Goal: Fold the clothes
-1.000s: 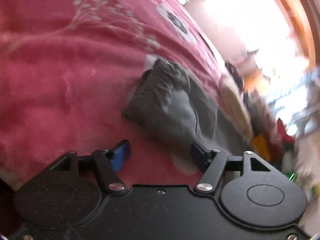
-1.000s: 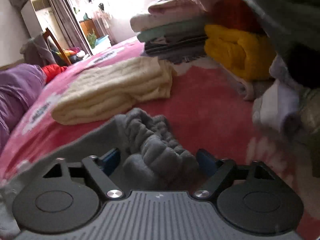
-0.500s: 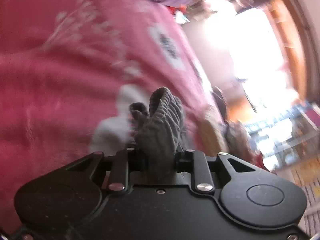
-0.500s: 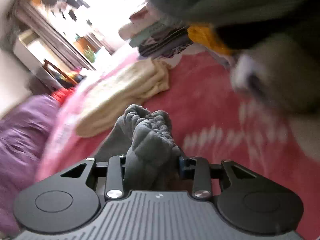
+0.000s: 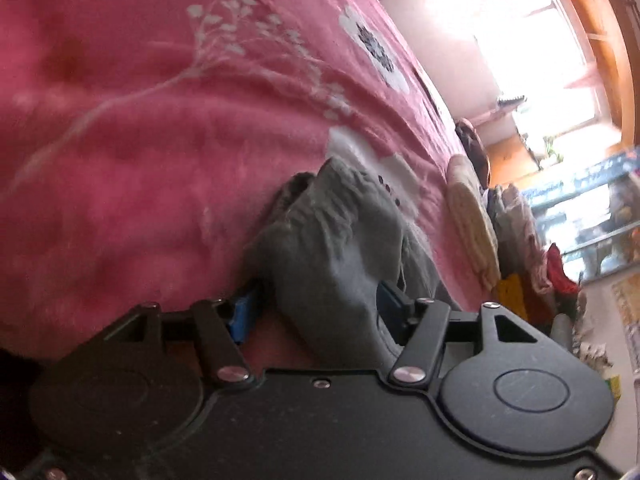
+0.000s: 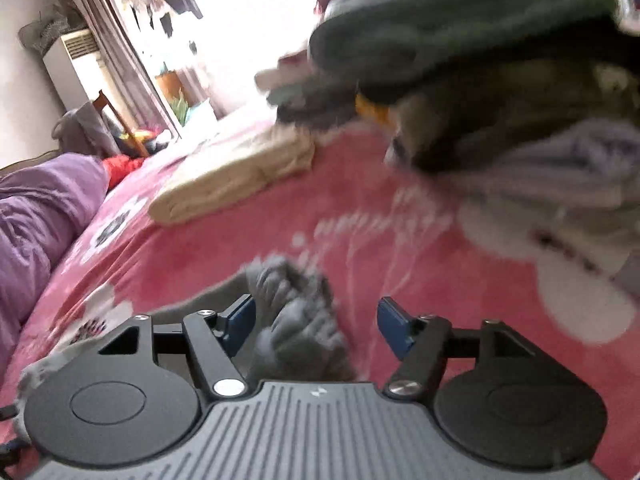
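The grey garment (image 5: 332,248) lies bunched on the pink bedspread (image 5: 140,140); the left tool (image 5: 316,308) stands wide open around its gathered edge; the right tool (image 6: 316,320) is likewise spread, the blurred fabric seemingly loose between its fingers.

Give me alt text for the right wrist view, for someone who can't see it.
An open right hand-held gripper straddles a bunched grey garment on a pink floral bedspread. Beyond lie a folded cream garment, a purple quilt and a blurred clothes pile.
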The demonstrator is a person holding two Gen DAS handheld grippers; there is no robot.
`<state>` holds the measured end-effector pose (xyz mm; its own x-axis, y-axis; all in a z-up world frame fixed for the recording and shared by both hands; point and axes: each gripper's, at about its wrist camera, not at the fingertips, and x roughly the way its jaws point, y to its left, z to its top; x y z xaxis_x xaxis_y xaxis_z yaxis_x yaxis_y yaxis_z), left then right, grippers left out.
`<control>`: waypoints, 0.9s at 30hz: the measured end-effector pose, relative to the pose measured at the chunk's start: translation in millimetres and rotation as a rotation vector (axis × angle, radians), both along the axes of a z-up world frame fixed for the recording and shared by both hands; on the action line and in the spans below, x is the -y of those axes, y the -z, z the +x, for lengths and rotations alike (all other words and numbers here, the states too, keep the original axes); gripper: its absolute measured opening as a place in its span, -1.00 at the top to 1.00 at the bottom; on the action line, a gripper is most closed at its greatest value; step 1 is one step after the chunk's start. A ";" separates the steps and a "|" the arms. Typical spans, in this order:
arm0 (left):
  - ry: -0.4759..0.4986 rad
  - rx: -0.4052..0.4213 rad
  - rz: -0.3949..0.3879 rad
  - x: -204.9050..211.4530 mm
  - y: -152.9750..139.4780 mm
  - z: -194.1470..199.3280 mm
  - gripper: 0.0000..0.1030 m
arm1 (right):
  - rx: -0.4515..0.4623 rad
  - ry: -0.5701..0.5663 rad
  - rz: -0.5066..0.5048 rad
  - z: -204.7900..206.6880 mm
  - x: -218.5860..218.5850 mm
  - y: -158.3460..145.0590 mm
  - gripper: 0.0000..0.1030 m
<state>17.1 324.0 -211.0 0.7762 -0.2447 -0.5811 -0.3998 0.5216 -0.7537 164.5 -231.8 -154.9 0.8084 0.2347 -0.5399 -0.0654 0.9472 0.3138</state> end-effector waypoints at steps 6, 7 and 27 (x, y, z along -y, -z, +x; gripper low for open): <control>-0.047 0.058 -0.041 13.1 -1.4 1.8 -0.15 | 0.147 -0.247 -0.139 -18.0 -49.8 -22.3 0.18; -0.051 0.057 -0.038 15.0 0.0 5.7 -0.14 | 0.131 -0.316 -0.146 -15.7 -65.1 -21.0 0.18; -0.058 0.115 0.019 29.2 11.3 19.1 0.04 | -0.055 -0.390 -0.075 42.8 -62.3 -2.5 -0.07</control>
<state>36.3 294.8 -222.3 0.8504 -0.1872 -0.4916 -0.3416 0.5143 -0.7867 207.3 -169.5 -152.5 0.6360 0.4761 -0.6073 -0.4094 0.8753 0.2575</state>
